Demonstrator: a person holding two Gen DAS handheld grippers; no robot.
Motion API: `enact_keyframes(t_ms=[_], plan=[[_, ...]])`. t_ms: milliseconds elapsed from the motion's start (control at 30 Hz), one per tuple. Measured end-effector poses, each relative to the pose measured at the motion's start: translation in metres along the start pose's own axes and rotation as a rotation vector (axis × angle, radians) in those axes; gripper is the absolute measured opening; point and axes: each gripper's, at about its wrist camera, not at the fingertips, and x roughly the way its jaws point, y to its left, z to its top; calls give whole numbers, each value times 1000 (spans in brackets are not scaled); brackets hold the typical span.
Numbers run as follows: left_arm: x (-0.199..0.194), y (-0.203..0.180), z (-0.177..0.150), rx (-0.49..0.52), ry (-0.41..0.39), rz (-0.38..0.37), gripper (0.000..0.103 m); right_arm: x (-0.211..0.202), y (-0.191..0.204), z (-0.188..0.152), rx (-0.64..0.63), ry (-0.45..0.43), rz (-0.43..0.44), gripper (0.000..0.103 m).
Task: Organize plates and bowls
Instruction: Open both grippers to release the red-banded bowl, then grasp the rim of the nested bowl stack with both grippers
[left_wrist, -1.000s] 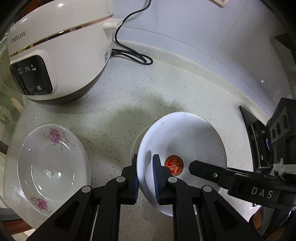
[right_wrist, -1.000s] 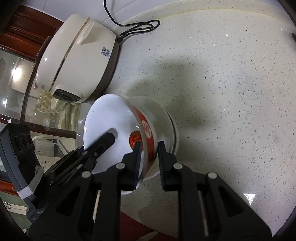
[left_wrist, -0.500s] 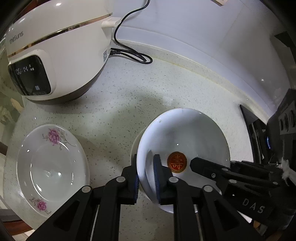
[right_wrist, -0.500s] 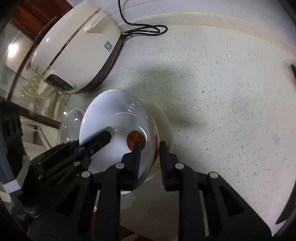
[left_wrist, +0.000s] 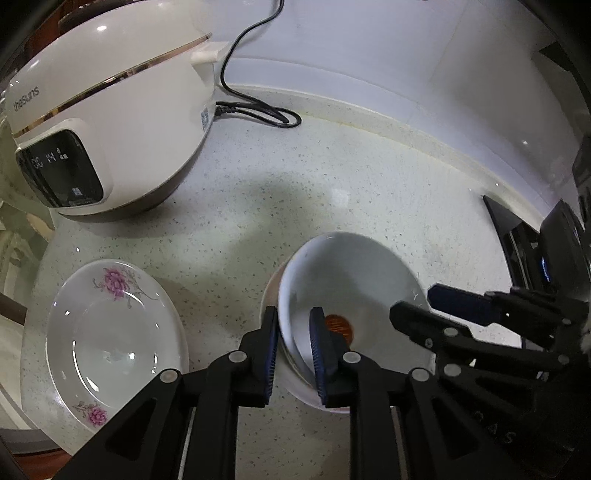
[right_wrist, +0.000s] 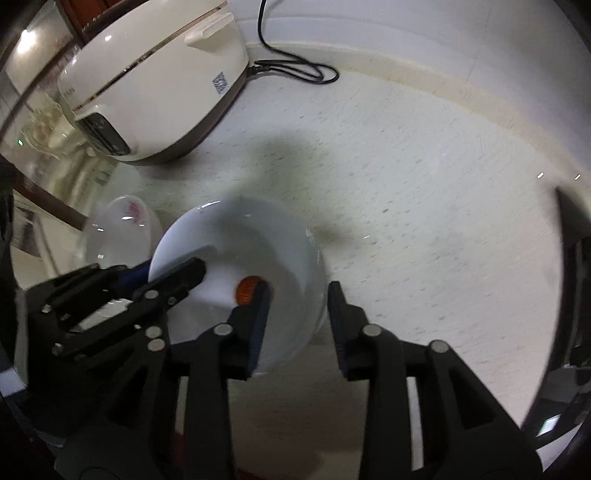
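Note:
A white bowl (left_wrist: 354, 280) with a red emblem (left_wrist: 338, 326) on its floor sits level in a lower white dish (left_wrist: 270, 291) on the speckled counter. My left gripper (left_wrist: 293, 332) straddles the bowl's near-left rim. Its jaws are opening, with the rim between the pads and a thin gap at the inner pad. In the right wrist view my right gripper (right_wrist: 299, 291) straddles the bowl's (right_wrist: 258, 236) right rim. Those jaws are opening too and stand clearly wide of the rim. A floral plate (left_wrist: 110, 350) lies alone to the left.
A cream rice cooker (left_wrist: 110, 110) stands at the back left, its black cable (left_wrist: 258, 110) looping along the wall. A dark hob edge (left_wrist: 517, 236) lies at the right. The counter's front-left edge curves just past the floral plate (right_wrist: 122, 229).
The bowl, tilted and gripped by both grippers before, now sits level in the lower dish. The right jaws have spread wide and that gripper has rolled. The left jaws have parted slightly.

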Motion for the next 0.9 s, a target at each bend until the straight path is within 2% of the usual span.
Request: enact_keyframes(t_ms=[100,167,200,233,267,300,333,400,500,600,900], plan=[[-3,2,2,-12,-6,-2,20,1,-6,-1,29,7,18,47],[-18,6,6,-22,-68,4,22,-4,-13,-1,62,-13,35,49],[-26,8,9,-25,-101,10,29,-6,-17,0,87,-24,46,54],[-34,11,12,-34,-134,15,45,-8,-22,1,117,-34,58,60],[-40,14,14,-47,-163,12,57,-10,-28,2,153,-45,74,62],[-46,18,15,-63,-192,5,80,-10,-32,2,182,-49,92,64],[-49,23,17,-83,-211,1,88,-9,-39,1,219,-49,122,64],[-47,30,18,-120,-200,-35,88,-6,-46,0,268,-32,181,64],[-27,41,22,-195,-101,-123,88,4,-49,-6,306,10,238,65],[-6,43,25,-220,-1,-210,88,13,-50,-11,328,40,288,65],[24,33,25,-206,111,-232,87,37,-50,-20,393,120,394,65]])
